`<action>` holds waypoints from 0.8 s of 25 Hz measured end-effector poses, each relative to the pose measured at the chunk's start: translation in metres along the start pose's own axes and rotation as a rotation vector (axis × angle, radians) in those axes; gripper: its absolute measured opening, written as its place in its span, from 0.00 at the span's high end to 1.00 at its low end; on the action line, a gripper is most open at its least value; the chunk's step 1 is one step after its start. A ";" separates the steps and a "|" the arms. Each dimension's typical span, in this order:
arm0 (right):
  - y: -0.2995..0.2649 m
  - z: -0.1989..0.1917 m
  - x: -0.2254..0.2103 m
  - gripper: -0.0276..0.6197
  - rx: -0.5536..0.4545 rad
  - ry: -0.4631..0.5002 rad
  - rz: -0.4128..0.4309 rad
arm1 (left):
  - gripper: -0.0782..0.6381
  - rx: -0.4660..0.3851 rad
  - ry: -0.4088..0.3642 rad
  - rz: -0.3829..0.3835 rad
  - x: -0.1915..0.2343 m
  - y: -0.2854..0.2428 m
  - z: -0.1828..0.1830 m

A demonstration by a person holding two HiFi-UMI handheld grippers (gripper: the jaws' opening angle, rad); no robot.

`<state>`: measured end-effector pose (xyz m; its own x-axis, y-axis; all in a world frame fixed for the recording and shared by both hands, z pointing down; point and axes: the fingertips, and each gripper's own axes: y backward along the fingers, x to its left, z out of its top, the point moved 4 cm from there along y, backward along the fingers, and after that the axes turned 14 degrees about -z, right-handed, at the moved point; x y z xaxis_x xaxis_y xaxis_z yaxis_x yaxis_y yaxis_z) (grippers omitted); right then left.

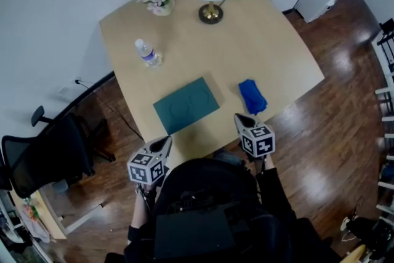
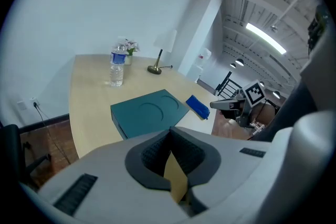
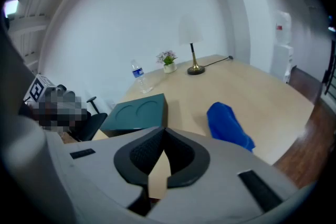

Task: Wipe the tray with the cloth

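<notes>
Hovering at the near edge of the table (image 1: 258, 40), I have picked up nothing yet, so by my reckoning the wiping has not started. What the first move turns on is the blue cloth (image 3: 227, 124). It lies crumpled on the tabletop just ahead of my right gripper (image 3: 164, 131) and a little to the right of its jaws. Its long axis runs roughly away from me, angled slightly across the line of those jaws. My left gripper (image 2: 170, 131) sees the same cloth well off to its right, beyond the tray, so the right hand is clearly the nearer one for the pickup.

The teal tray (image 1: 186, 105) sits flat between the two grippers' lines: ahead and left of my right jaws, ahead and a touch right of my left jaws. The cloth rests beside it, apart from it.

Both pairs of jaws are pressed together at the tips with nothing between them and touching nothing. I judge the right pair must spread before it can take the cloth.
</notes>
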<state>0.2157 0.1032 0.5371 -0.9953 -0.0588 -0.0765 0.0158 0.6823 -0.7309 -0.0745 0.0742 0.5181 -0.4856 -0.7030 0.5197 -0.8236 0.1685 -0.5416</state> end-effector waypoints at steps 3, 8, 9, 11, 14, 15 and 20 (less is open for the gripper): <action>-0.010 0.007 -0.045 0.95 -0.008 0.050 -0.108 | 0.89 0.008 0.017 0.032 -0.002 0.001 -0.002; -0.038 0.014 -0.096 0.83 0.019 0.095 -0.201 | 0.89 0.003 0.064 0.098 -0.002 0.012 -0.008; -0.047 0.013 -0.103 0.76 0.032 0.111 -0.212 | 0.89 0.000 0.075 0.112 -0.002 0.014 -0.010; -0.063 0.011 -0.112 0.64 0.058 0.140 -0.229 | 0.89 -0.006 0.096 0.138 -0.002 0.018 -0.013; -0.085 0.006 -0.120 0.57 0.086 0.171 -0.234 | 0.89 -0.010 0.112 0.182 0.000 0.022 -0.015; -0.092 0.004 -0.122 0.57 0.093 0.178 -0.238 | 0.89 -0.009 0.118 0.204 0.001 0.023 -0.016; -0.115 -0.005 -0.117 0.57 0.139 0.235 -0.230 | 0.89 0.007 0.158 0.351 0.020 0.032 -0.026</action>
<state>0.3298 0.0352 0.6334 -0.9689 -0.0187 0.2468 -0.2141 0.5639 -0.7976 -0.1183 0.0836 0.5281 -0.7772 -0.4881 0.3971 -0.5976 0.3751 -0.7087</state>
